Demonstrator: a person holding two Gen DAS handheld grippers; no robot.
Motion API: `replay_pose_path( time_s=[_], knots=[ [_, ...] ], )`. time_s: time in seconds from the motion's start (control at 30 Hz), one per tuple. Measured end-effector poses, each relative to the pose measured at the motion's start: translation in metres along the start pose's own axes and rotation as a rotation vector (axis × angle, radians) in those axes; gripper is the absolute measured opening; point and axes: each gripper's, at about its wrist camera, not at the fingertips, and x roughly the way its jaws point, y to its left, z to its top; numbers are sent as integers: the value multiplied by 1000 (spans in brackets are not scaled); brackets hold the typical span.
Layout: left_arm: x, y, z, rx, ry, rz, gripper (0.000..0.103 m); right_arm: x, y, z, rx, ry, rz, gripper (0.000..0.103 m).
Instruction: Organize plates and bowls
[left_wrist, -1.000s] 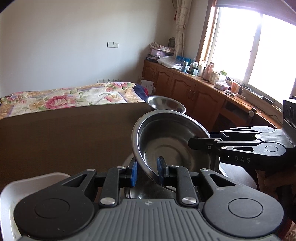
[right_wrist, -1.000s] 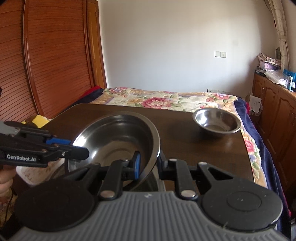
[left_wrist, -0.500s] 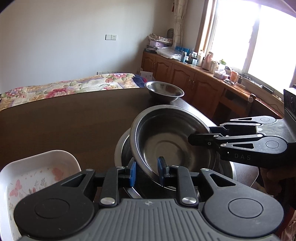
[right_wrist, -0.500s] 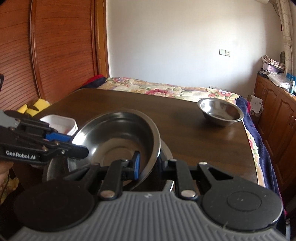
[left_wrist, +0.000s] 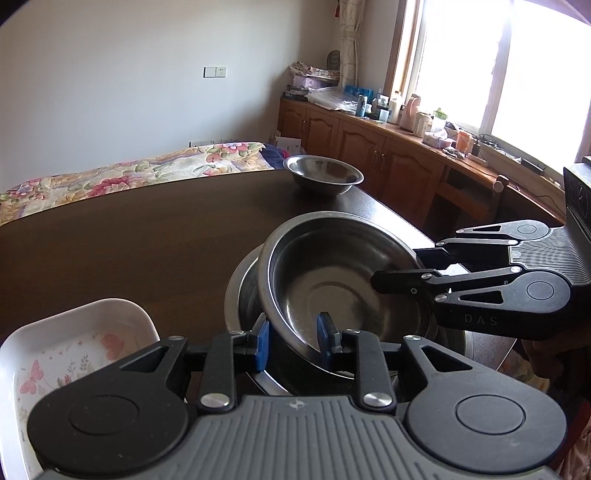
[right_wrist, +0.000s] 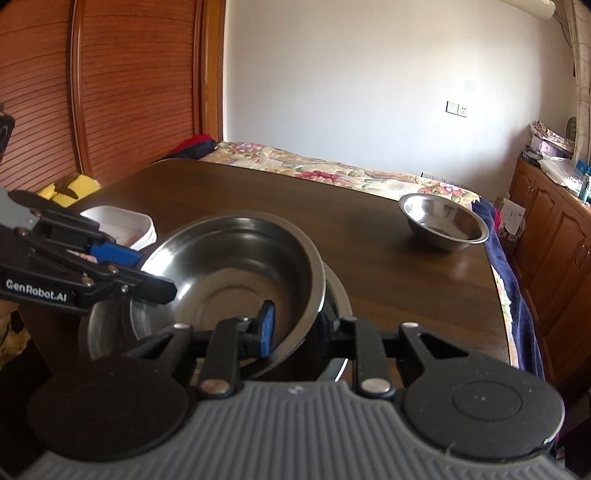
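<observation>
A steel bowl (left_wrist: 332, 288) (right_wrist: 229, 280) hangs slightly tilted just over a wider steel bowl (left_wrist: 240, 291) (right_wrist: 340, 295) on the dark table. My left gripper (left_wrist: 293, 343) is shut on its near-left rim, one blue pad inside and one outside. My right gripper (right_wrist: 297, 328) is shut on the opposite rim, and its black fingers (left_wrist: 391, 280) show from the right in the left wrist view. The left gripper's fingers (right_wrist: 159, 288) reach in from the left in the right wrist view. A smaller steel bowl (left_wrist: 323, 177) (right_wrist: 443, 221) stands alone at the table's far corner.
A white flowered dish (left_wrist: 74, 350) (right_wrist: 122, 223) sits left of the stacked bowls. The brown table (left_wrist: 147, 240) (right_wrist: 406, 288) stretches toward a floral bed (left_wrist: 129, 177). Wooden cabinets (left_wrist: 369, 147) line the window wall to the right, past the table's edge.
Both grippers have lowered the held steel bowl toward the wider bowl beneath it. The white dish and the far small bowl show more fully now.
</observation>
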Motion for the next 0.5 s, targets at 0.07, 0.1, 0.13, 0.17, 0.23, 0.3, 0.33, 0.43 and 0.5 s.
replay_pose_path(
  time_s=[0.07,0.1,0.13,0.17,0.23,0.3,0.33,0.43,0.5],
  knots=[
    [0,-2,0,5,2,1,27,-1,0,0,-1,0,10,33],
    [0,-2,-1,6,3,0,27,-1,1,0,-3,0,15,38],
    [0,-3,-1,9,5,1,27,-2,2,0,-7,-1,20,41],
    [0,-3,-1,12,5,2,27,-2,4,1,-12,-1,21,43],
    [1,-4,-1,17,7,4,27,-3,7,1,-28,0,21,49],
    [1,-5,-2,21,8,5,27,-5,10,2,-43,-3,21,55],
    [1,-4,-2,20,8,6,27,-5,11,2,-47,-5,22,59],
    [2,-7,-3,21,6,11,27,-7,12,5,-65,-13,11,62],
    [2,-7,-4,20,6,6,27,-8,12,6,-77,-25,-8,70]
  ],
)
